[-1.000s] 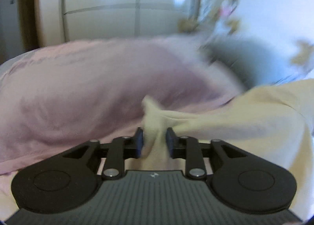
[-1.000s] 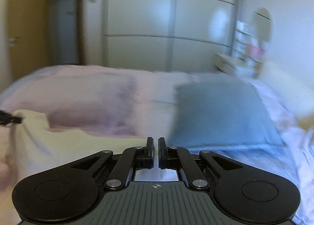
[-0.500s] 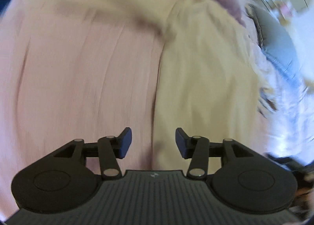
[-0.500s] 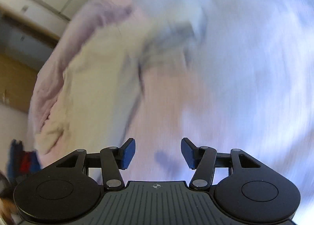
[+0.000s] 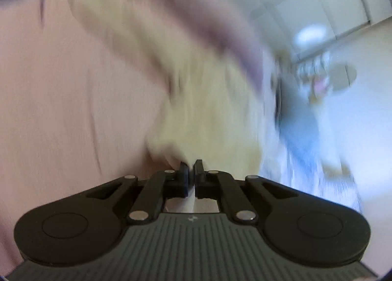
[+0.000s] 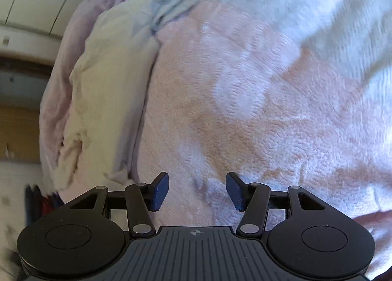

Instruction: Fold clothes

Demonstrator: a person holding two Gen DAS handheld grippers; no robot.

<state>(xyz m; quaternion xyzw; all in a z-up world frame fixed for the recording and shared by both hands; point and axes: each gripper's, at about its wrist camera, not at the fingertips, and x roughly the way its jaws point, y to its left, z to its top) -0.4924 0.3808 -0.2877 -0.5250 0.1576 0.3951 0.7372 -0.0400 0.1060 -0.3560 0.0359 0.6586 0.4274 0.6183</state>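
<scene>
Left wrist view is badly smeared, yet it shows the left gripper [image 5: 191,167] with jaws nearly closed and a pale edge of the cream garment [image 5: 208,99] running in between them, so it appears clenched on that cloth. Beside the garment lies the pink blanket [image 5: 61,90] of the bed.

Right wrist view is sharper: the right gripper [image 6: 197,189] has its jaws spread wide and empty above the fleecy blanket [image 6: 245,109], with the cream garment [image 6: 107,90] lying long and rumpled near the blanket's far edge, a grey-blue cloth [image 6: 171,2] touching its upper end.

My judgement: the garment is light, limp and thin; it will sag and bunch, so pinching a hem or corner suits it best.
</scene>
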